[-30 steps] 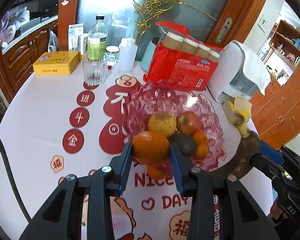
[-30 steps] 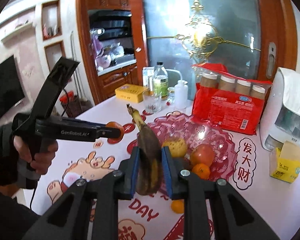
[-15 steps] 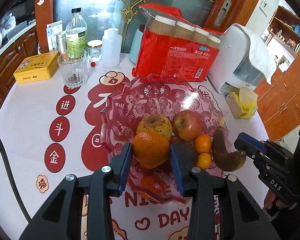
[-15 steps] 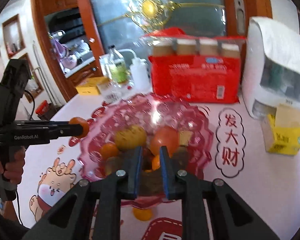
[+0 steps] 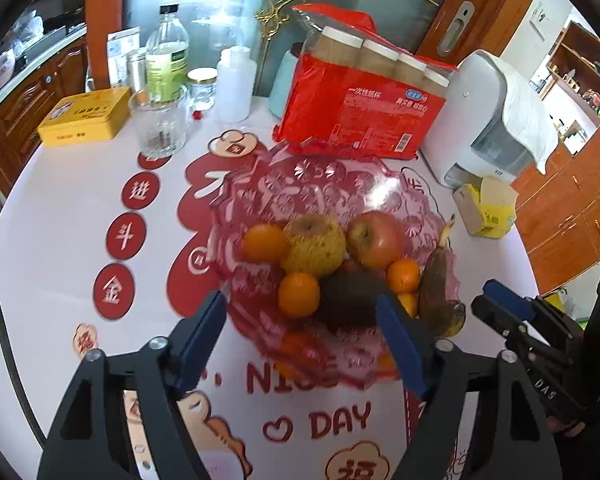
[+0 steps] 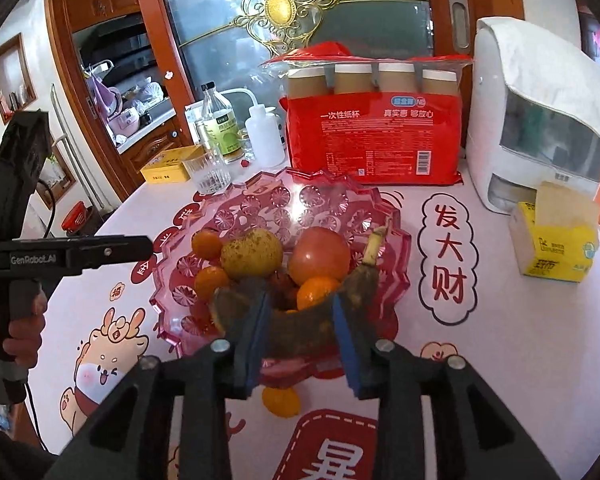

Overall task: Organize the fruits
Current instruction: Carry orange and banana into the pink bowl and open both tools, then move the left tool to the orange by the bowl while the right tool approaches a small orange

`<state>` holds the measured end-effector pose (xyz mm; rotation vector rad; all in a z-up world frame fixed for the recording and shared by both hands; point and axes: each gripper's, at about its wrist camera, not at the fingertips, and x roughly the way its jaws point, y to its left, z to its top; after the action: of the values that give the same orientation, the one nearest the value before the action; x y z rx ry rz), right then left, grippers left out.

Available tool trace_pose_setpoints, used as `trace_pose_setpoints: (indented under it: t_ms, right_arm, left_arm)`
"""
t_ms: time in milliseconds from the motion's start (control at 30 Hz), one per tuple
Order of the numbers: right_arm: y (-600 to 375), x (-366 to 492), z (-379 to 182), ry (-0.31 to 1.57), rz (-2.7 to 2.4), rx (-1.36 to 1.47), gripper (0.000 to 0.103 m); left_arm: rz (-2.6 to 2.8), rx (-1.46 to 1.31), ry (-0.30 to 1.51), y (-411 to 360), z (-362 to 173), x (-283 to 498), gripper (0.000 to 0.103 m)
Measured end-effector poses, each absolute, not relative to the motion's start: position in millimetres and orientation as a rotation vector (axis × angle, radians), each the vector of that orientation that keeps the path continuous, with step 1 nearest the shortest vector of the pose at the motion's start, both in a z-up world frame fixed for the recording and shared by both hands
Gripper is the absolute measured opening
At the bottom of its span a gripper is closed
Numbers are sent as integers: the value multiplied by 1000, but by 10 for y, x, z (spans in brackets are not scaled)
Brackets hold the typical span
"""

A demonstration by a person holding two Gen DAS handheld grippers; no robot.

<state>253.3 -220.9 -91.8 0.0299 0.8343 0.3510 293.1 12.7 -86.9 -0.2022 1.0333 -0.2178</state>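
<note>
Left wrist view: the orange (image 5: 299, 294) just let go lies in the pink fruit bowl (image 5: 324, 184), touching the dark avocado (image 5: 350, 300) and just below the yellow pear (image 5: 314, 245); the left gripper (image 5: 300, 340) has just been opening, its jaws wide apart and pressing on nothing; the blackened banana (image 6: 300, 328) rests on the bowl's near rim, stem up toward the red apple (image 6: 320, 255); the right gripper (image 6: 298, 330) has just been opening too, its blue pads standing either side of the banana, and whether they still press it cannot be told; 1 small orange (image 6: 281, 400) lies on the tablecloth (image 6: 500, 340) just outside the bowl; behind stands a red pack of cups (image 6: 374, 136).
</note>
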Motion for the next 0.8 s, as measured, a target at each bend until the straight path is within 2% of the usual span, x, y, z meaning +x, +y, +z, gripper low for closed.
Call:
trace_pose_setpoints:
  t_ms: [400, 800]
  right_arm:
    - [-2311, 2197, -964, 856, 287, 77, 37]
    - [-2256, 1856, -1227, 897, 262, 49, 37]
  left_arm:
    - [-149, -234, 1108, 344, -1054, 2378, 80]
    - [-217, -176, 1140, 272, -1389, 2211, 80]
